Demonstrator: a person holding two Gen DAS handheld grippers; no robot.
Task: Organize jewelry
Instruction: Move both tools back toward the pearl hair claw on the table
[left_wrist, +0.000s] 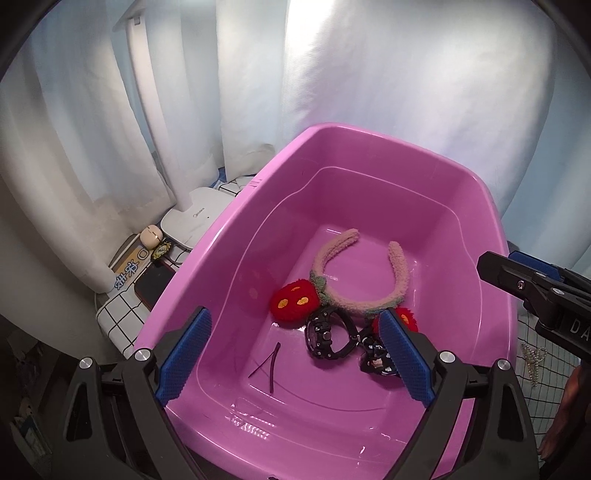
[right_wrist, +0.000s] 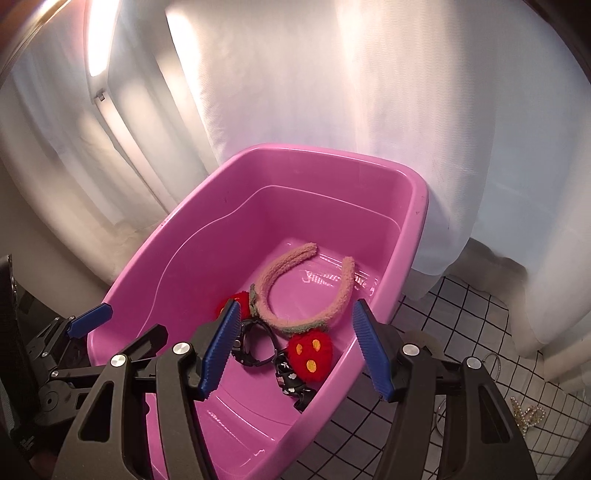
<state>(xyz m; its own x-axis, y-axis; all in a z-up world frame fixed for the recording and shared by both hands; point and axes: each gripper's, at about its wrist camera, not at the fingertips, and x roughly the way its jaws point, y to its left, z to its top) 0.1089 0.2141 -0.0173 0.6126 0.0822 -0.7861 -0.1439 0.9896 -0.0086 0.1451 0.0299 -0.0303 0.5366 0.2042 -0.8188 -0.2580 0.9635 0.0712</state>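
A pink plastic tub (left_wrist: 236, 206) (right_wrist: 417, 221) holds a fuzzy pink headband (left_wrist: 399, 273) (right_wrist: 273, 273) with red strawberry pompoms (left_wrist: 293, 301) (right_wrist: 310, 354), a black watch (left_wrist: 328, 336) (right_wrist: 255, 350), a black patterned hair clip (left_wrist: 373, 356) (right_wrist: 290, 380) and a thin dark hairpin (left_wrist: 271, 367). My left gripper (left_wrist: 295, 356) is open and empty above the tub's near end. My right gripper (right_wrist: 295, 349) is open and empty above the tub's near right corner. A rhinestone hair clip (left_wrist: 533, 360) (right_wrist: 530, 415) lies outside the tub on the checked cloth.
White curtains hang behind the tub. A white lamp base (left_wrist: 195, 218), a small beige case (left_wrist: 151, 234), a phone (left_wrist: 153, 284) and a booklet lie left of the tub. The right gripper (left_wrist: 532, 288) shows at the left view's right edge. A silver ring (right_wrist: 493, 363) lies on the checked cloth (right_wrist: 461, 317).
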